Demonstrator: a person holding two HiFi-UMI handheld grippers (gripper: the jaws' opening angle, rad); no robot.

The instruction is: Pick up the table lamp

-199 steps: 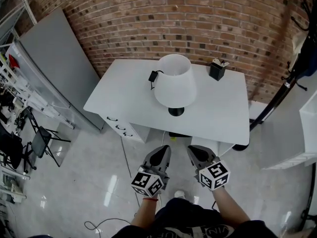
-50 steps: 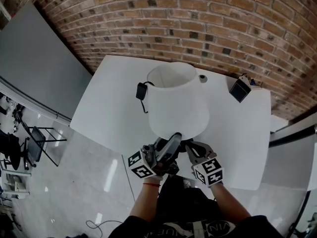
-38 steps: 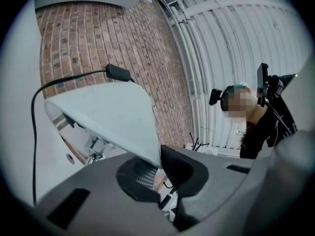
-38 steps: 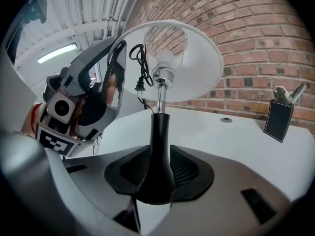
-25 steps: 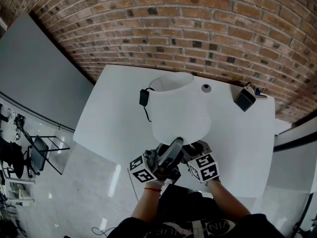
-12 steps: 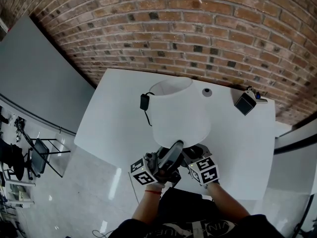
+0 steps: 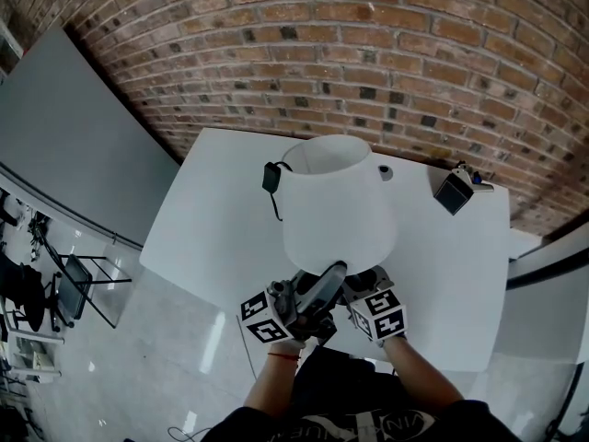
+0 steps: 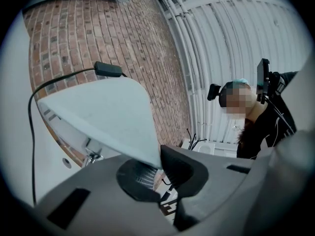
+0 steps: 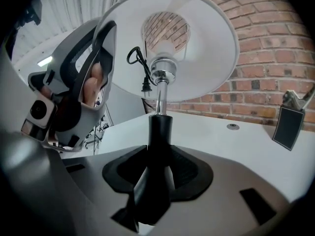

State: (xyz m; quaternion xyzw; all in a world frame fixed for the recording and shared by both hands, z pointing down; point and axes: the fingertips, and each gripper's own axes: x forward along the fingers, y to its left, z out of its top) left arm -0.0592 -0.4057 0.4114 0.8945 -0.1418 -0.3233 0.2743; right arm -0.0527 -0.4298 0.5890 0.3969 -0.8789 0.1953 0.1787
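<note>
The table lamp (image 7: 337,208) stands near the front edge of a white table (image 7: 207,224), its white shade (image 7: 331,191) filling the middle of the head view. Both grippers have hold of it at the shade's 6 o'clock. The left gripper (image 7: 324,282) tilts upward, its jaws nearly together and pinched on the shade's lower rim, which runs down between the dark pads (image 8: 135,178) in the left gripper view (image 8: 158,167). The right gripper (image 7: 361,282) is clamped on the lamp's black stem (image 9: 157,132), which rises from between its jaws (image 9: 156,176) to a chrome socket (image 9: 161,76) under the shade. Whether the base has left the table cannot be told.

Against half a second earlier, the shade looms larger and sits squarer to the head camera, and its far rim now nearly covers the cable grommet (image 7: 385,170) at its 1 o'clock. The grippers keep the same grip.

A black plug (image 7: 271,177) on its cord lies at the shade's 10 o'clock, a small black box (image 7: 454,192) at 2 o'clock. A brick wall (image 7: 368,53) lies beyond the table at 12 o'clock, a grey panel (image 7: 74,136) at 9 o'clock.
</note>
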